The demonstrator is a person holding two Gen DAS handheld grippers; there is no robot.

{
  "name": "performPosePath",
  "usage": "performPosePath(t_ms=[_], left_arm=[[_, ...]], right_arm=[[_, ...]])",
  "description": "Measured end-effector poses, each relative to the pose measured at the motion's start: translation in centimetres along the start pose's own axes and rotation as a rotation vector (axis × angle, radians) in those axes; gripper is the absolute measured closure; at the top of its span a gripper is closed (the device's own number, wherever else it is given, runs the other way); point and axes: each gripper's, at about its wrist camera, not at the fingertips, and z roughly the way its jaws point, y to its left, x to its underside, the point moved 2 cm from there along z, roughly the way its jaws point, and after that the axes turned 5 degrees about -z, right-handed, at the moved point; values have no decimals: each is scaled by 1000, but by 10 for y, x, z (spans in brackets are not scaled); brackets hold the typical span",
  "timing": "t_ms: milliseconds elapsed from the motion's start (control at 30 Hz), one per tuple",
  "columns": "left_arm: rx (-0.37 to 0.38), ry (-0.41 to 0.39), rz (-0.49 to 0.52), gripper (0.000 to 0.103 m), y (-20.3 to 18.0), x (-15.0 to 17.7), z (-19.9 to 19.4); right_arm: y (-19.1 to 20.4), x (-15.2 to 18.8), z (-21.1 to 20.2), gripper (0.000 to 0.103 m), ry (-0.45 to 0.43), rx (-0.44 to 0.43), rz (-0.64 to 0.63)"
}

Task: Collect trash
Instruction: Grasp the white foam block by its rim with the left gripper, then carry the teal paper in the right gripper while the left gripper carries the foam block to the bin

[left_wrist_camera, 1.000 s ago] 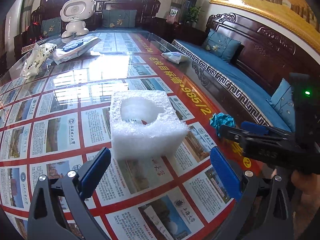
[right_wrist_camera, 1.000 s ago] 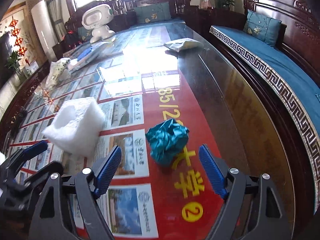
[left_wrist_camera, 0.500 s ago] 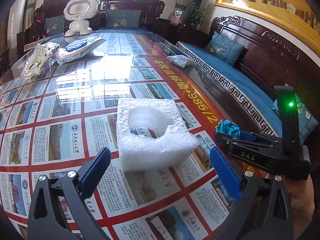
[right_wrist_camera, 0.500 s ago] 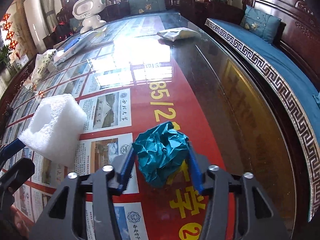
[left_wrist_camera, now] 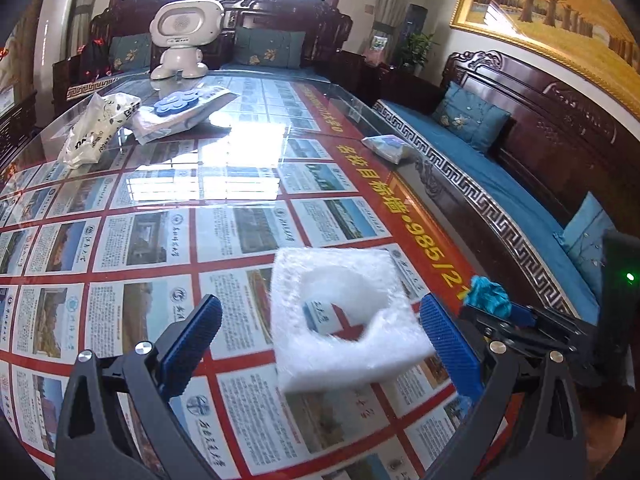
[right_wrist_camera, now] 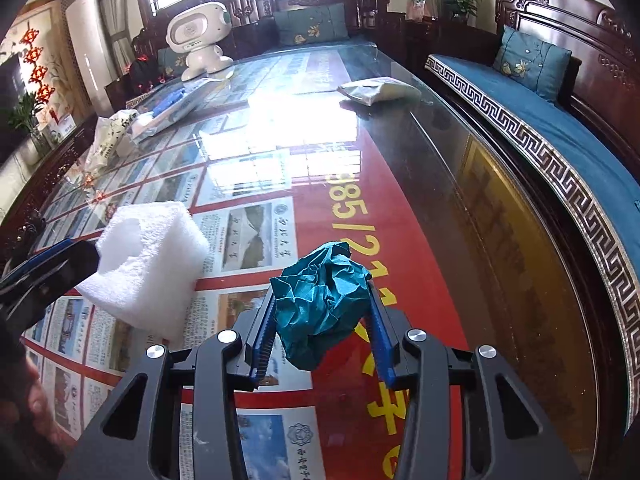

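Note:
A white foam block [left_wrist_camera: 344, 320] with a round hollow lies on the glass table [left_wrist_camera: 240, 184], between the open blue pads of my left gripper [left_wrist_camera: 320, 340], close to the right pad. It also shows in the right wrist view [right_wrist_camera: 148, 268]. My right gripper [right_wrist_camera: 322, 320] is shut on a crumpled teal paper ball [right_wrist_camera: 322, 308], held just above the table. The ball also shows at the right of the left wrist view [left_wrist_camera: 486, 294].
A white toy robot [left_wrist_camera: 182, 40], a white plastic bag [left_wrist_camera: 96, 128], a wipes pack with blue lid [left_wrist_camera: 184, 110] and a small packet [left_wrist_camera: 386, 148] sit farther back. A blue-cushioned wooden bench [right_wrist_camera: 560, 128] runs along the table's right edge.
My right gripper closed on the teal paper ball and lifted it slightly. My left gripper moved forward so the foam block now sits between its open pads.

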Motion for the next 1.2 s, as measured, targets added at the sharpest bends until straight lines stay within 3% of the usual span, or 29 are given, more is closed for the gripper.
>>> performPosePath(t_ms=[233,367,400,500,567,667,733,1000,1200], left_arm=[[-58,53,-54,5,18,-3,21],[-84,100,-93,13,31,-1,32],[-61,112,-107,15,33,-1,33],[-14,130,-113,36,29,1,32],[-3,126,-60,62,14,1,27],[-11,117,0,71,-4,6,21],[27,128,-2,76,-7,11,19],[64,99,-9,76,-11,24,-3],[67,40,64,76,-26,38,-40]], right_arm=[[9,-1,-3,62,-13,-20,-22],[12,-1,-4,62,-19,-30,-24],[12,-1,-4,62,-20,-34,-24],[14,-1,-5,62,-22,-46,-27],[17,1,-6,62,-22,-52,-29],[18,4,-9,62,-27,-63,-27],[17,6,-12,62,-30,-70,-25],[14,13,-30,62,-50,-73,-22],[14,21,-52,62,-80,-86,-19]])
